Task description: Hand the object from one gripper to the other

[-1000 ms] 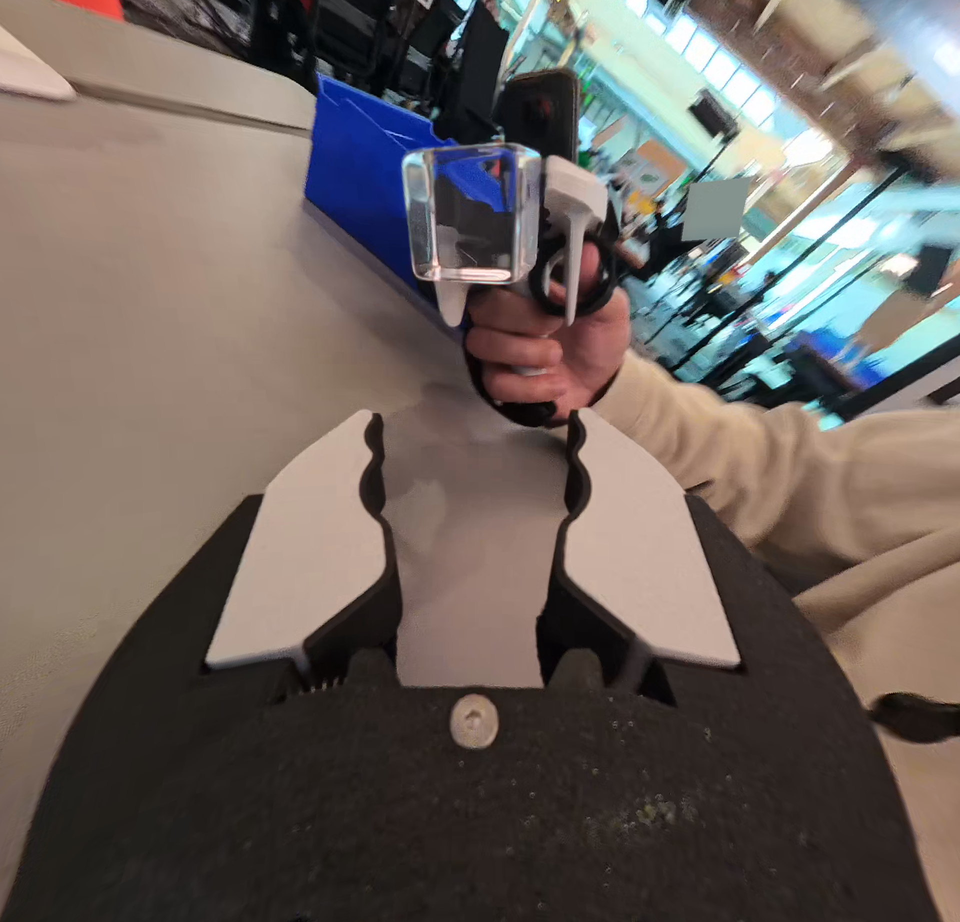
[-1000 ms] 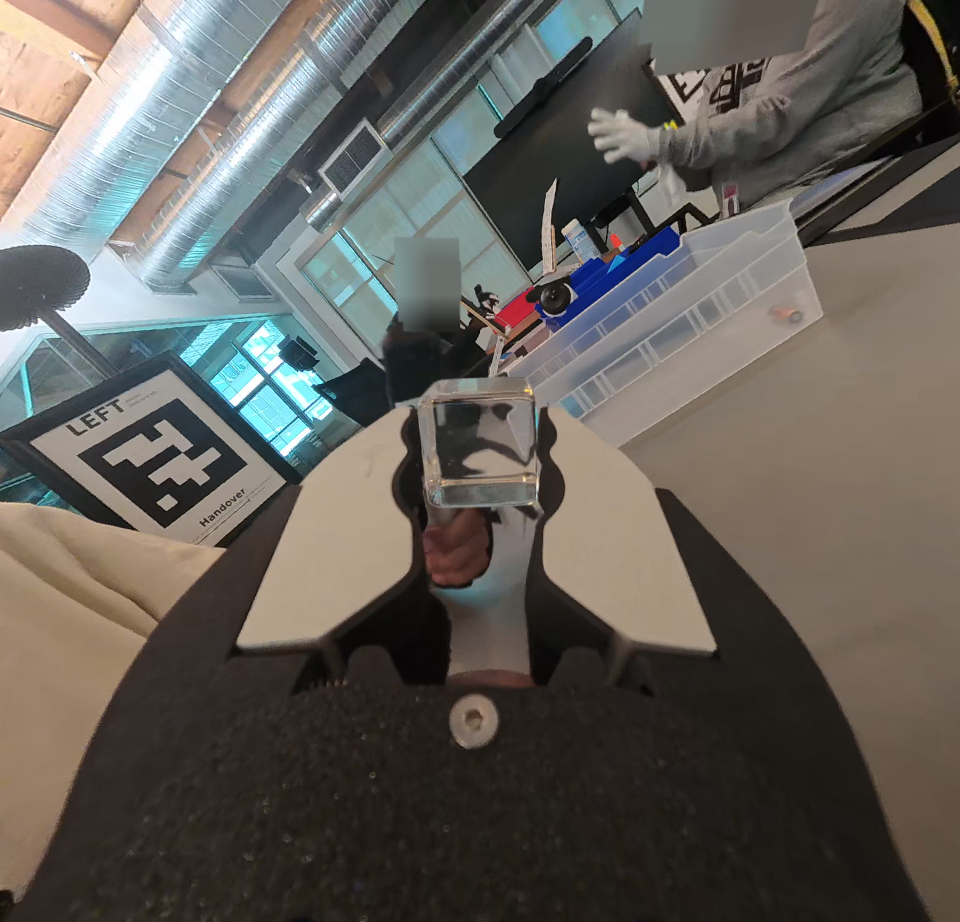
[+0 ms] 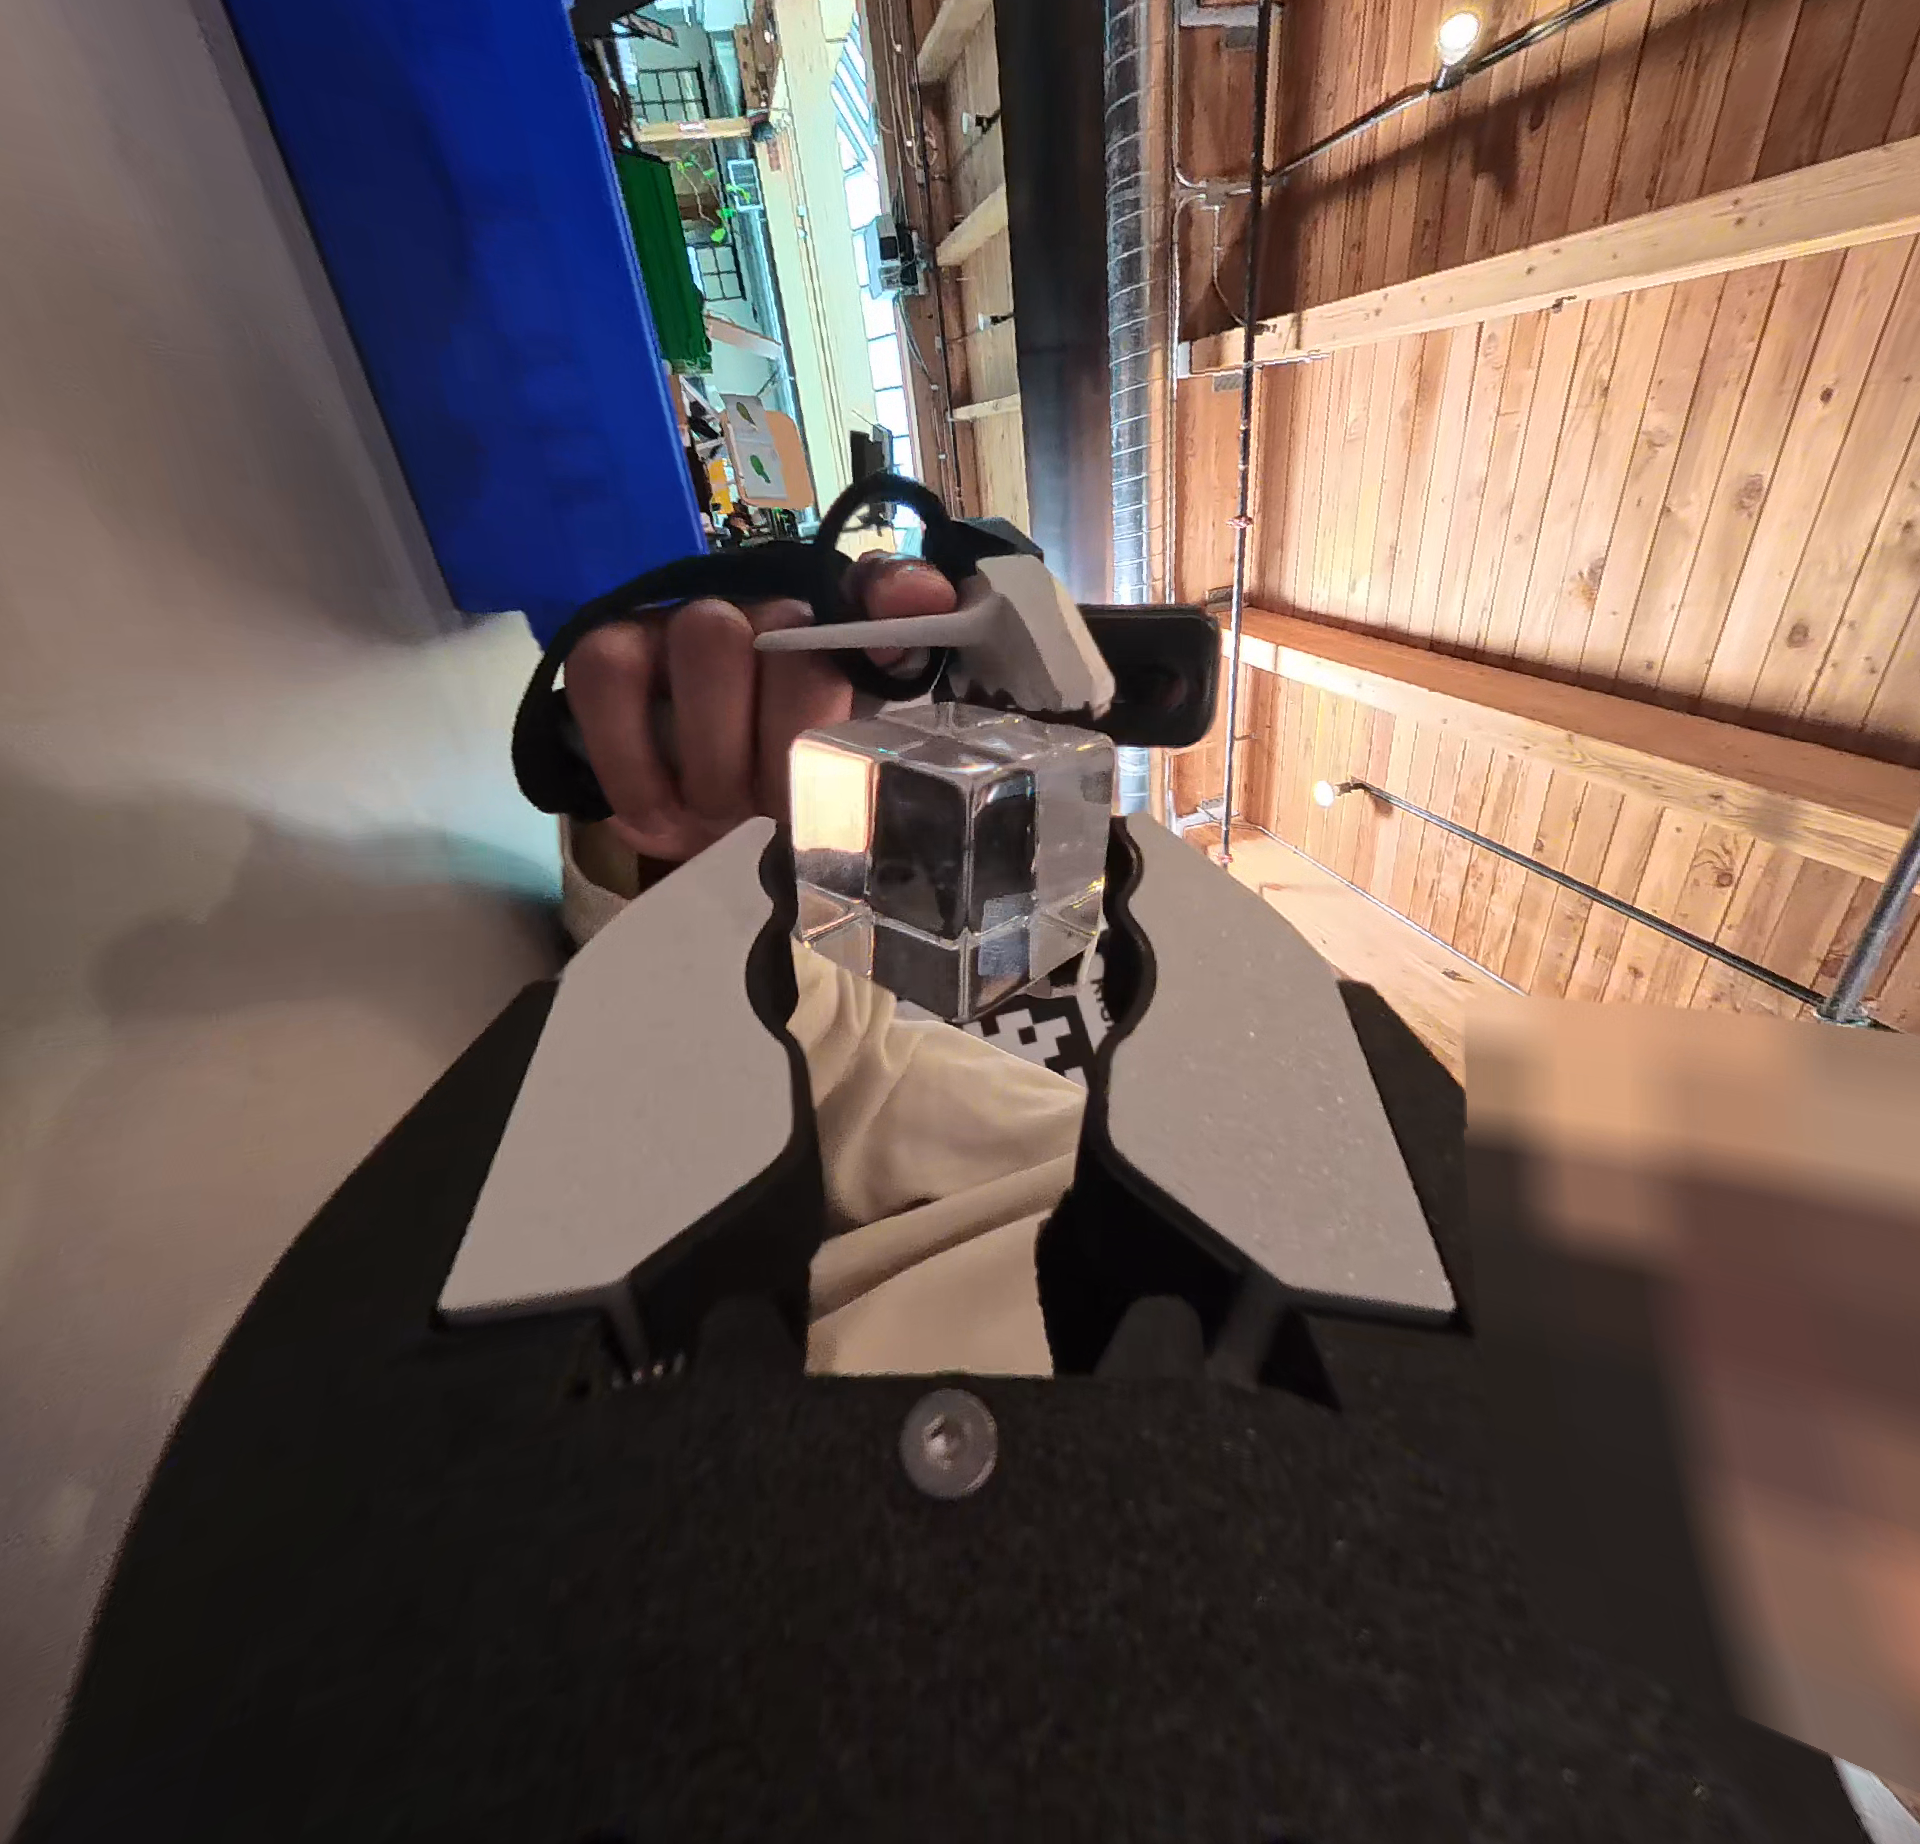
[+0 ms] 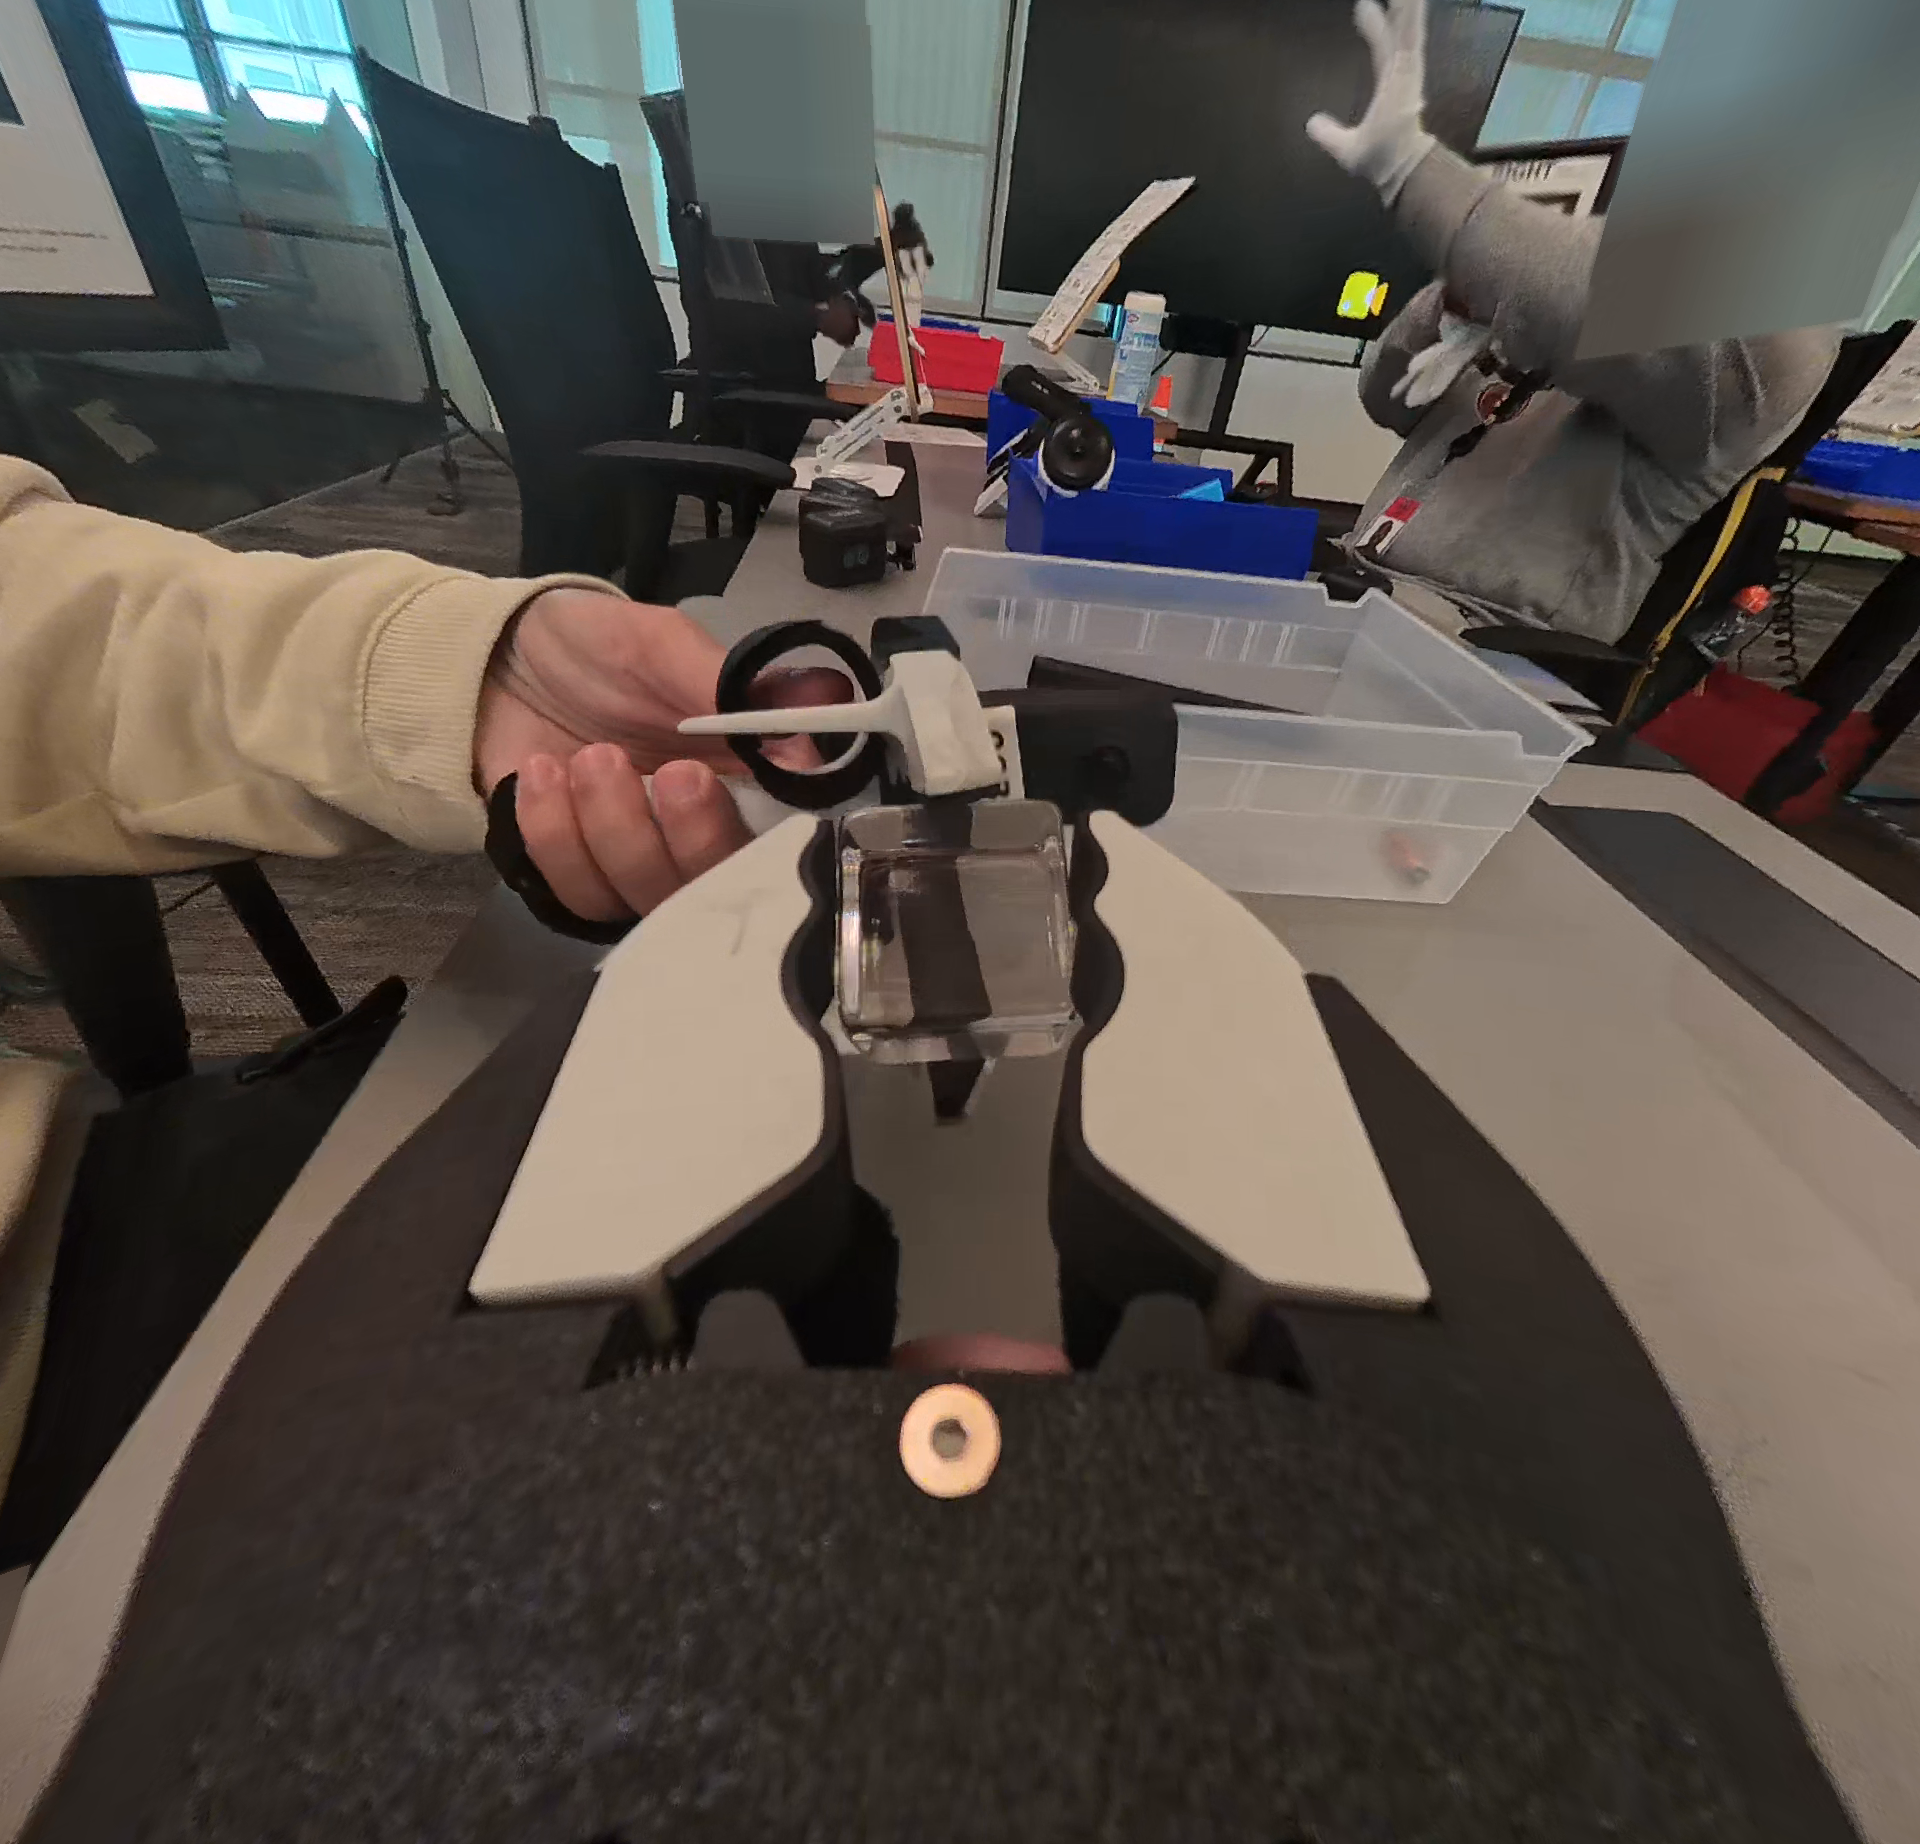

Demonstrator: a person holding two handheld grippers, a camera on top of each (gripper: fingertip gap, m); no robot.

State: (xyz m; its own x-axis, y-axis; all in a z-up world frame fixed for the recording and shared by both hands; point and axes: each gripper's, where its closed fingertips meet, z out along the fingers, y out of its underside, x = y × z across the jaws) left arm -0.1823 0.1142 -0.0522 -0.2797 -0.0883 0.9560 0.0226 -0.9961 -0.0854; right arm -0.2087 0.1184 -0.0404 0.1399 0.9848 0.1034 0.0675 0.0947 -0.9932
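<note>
A clear glass-like cube (image 4: 951,921) sits between the tips of my right gripper (image 4: 953,838), which is shut on it and holds it in the air above the grey table (image 4: 1558,1067). In the left wrist view the same cube (image 3: 951,859) stands between the tips of my left gripper (image 3: 951,838). The left fingers (image 3: 675,1046) flank the cube's sides very closely, and I cannot tell whether they touch it. The two grippers face each other. A hand (image 3: 686,724) holds the right gripper behind the cube, and a hand (image 4: 592,755) in a cream sleeve holds the left one.
A clear plastic bin (image 4: 1299,714) stands on the table just beyond the cube, with blue bins (image 4: 1153,527) behind it. A person in grey with white gloves (image 4: 1558,464) sits at the back right. Black chairs (image 4: 540,340) stand at the left. A blue bin (image 3: 447,236) shows in the left wrist view. My left and right fingertips are right by each other.
My left gripper has rolled sideways and moved up to the cube, and its fingers have narrowed around it. My right gripper has tipped down to level, still holding the cube.
</note>
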